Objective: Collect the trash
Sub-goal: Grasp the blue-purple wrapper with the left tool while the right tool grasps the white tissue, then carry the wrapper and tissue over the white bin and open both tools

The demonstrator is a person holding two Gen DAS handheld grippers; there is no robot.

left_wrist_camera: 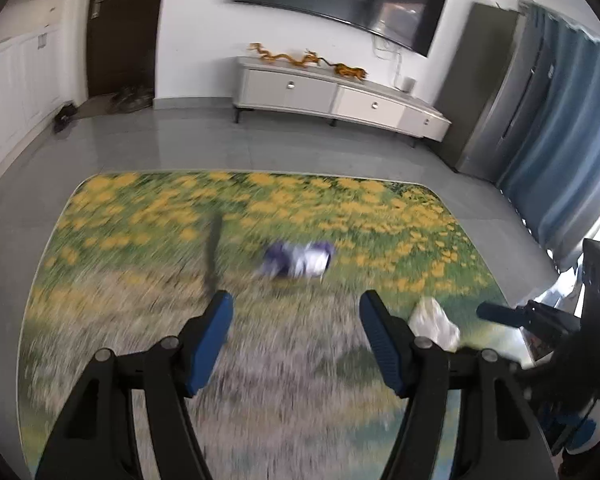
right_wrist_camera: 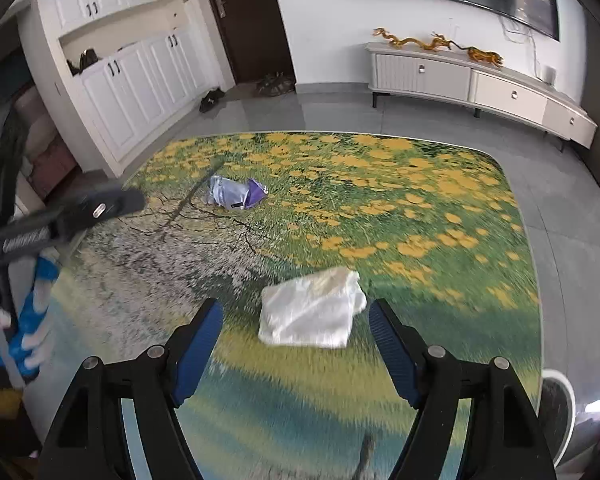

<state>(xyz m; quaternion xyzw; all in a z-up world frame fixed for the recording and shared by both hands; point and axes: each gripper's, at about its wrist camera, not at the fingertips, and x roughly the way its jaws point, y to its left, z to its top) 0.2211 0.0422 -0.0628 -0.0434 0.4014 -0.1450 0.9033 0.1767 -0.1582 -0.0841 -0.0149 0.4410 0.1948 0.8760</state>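
Note:
A crumpled purple and silver wrapper (left_wrist_camera: pixel 300 260) (right_wrist_camera: pixel 236 194) lies on the flower-printed table top (right_wrist_camera: pixel 440 208). A folded white tissue wad (right_wrist_camera: pixel 312 310) (left_wrist_camera: pixel 434 322) lies nearer the front edge. My left gripper (left_wrist_camera: pixel 296 300) hovers open over the table, short of the wrapper, nothing between its blue pads. My right gripper (right_wrist_camera: pixel 296 308) is open too, with the tissue lying just ahead between its fingertips, untouched. In the left wrist view the other gripper's black body shows at the right edge; in the right wrist view the left gripper shows at the left, held by a blue-gloved hand (right_wrist_camera: pixel 24 320).
A thin dark twig-like line (right_wrist_camera: pixel 192 196) lies on the table left of the wrapper. Beyond the table are grey floor tiles, a white low TV cabinet (right_wrist_camera: pixel 480 84), white cupboards (right_wrist_camera: pixel 132 92), a dark door (right_wrist_camera: pixel 244 20) and blue curtains (left_wrist_camera: pixel 560 128).

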